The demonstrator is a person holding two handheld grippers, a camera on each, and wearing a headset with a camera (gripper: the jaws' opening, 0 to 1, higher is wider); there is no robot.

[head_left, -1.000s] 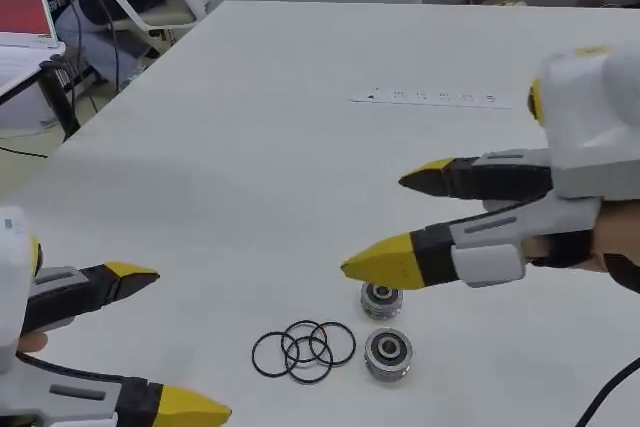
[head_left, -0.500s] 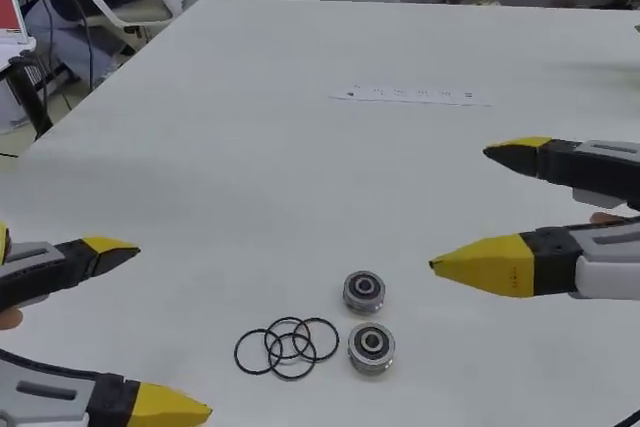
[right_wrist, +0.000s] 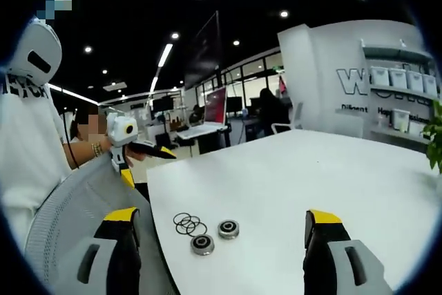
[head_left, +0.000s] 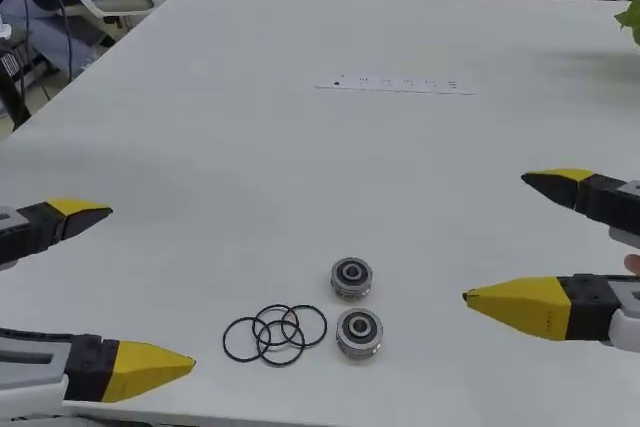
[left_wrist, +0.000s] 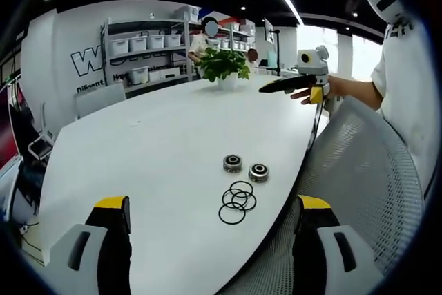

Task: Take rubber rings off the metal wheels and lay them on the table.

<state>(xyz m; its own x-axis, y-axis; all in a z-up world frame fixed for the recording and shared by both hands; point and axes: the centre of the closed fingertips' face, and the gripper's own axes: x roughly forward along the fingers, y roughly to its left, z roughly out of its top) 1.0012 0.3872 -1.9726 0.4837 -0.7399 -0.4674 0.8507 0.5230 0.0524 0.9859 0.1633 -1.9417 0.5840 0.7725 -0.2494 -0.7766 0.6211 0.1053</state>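
Rubber rings [head_left: 275,332] lie near the table's [head_left: 300,147] front edge, a loose overlapping cluster of thin black loops.

- Far left: left gripper [head_left: 148,285], jaws spread wide, holding nothing.
- Just right of the rings: two metal wheels [head_left: 355,305], flat, one behind the other. Whether either carries a ring is too small to tell.
- Far right: right gripper [head_left: 495,238], also agape and empty.

Rings are likely light, limp and stretchy; pinch a free outer arc.
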